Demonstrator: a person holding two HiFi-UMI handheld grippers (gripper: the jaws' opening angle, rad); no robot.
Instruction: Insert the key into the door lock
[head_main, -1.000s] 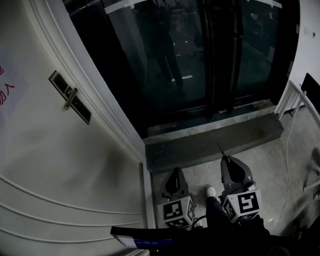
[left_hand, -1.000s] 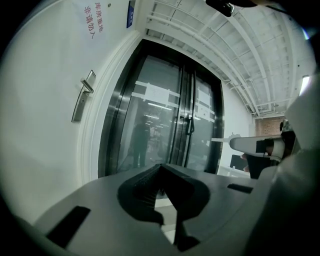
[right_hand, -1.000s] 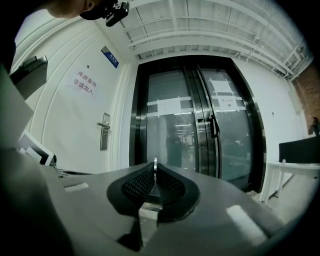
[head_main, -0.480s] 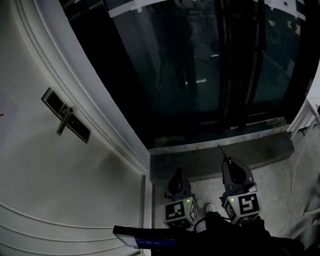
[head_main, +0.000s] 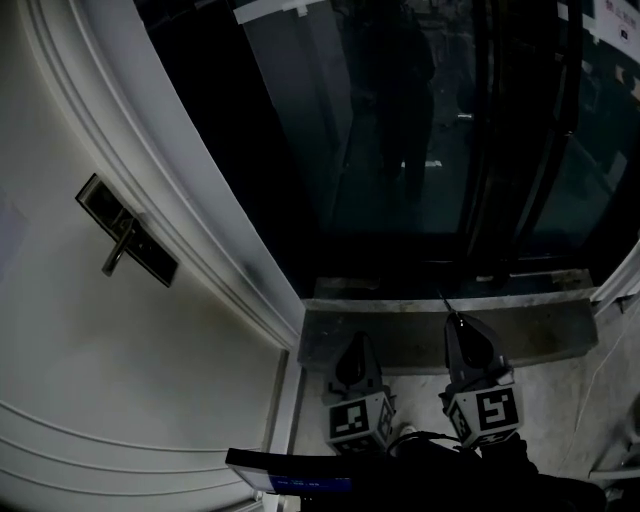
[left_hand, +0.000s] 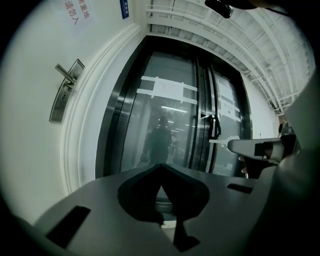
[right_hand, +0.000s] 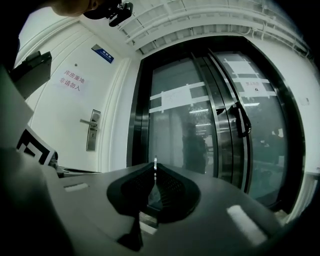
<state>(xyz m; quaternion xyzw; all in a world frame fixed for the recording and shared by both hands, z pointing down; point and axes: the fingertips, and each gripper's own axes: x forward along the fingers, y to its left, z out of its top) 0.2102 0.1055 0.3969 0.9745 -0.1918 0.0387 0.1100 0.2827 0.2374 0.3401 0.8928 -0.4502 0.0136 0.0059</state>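
We are in the entrance corridor of an office or institutional building, not a home. On the left stands a white door (head_main: 120, 380) with moulded panels and a wide moulded frame; it carries a metal lock plate (head_main: 125, 243) with a lever handle. In the right gripper view a notice in red characters (right_hand: 69, 80) is stuck on that door, and a small blue room plate (right_hand: 102, 54) sits above it. Farther right are tall dark glass doors (head_main: 400, 150) in black frames, with a long pull handle (right_hand: 242, 120) and paper strips (right_hand: 175, 97) taped across the glass. A grey stone threshold (head_main: 420, 335) lies at their foot, above a bare concrete floor (head_main: 560, 400). Overhead runs a white ribbed ceiling (left_hand: 240, 30).
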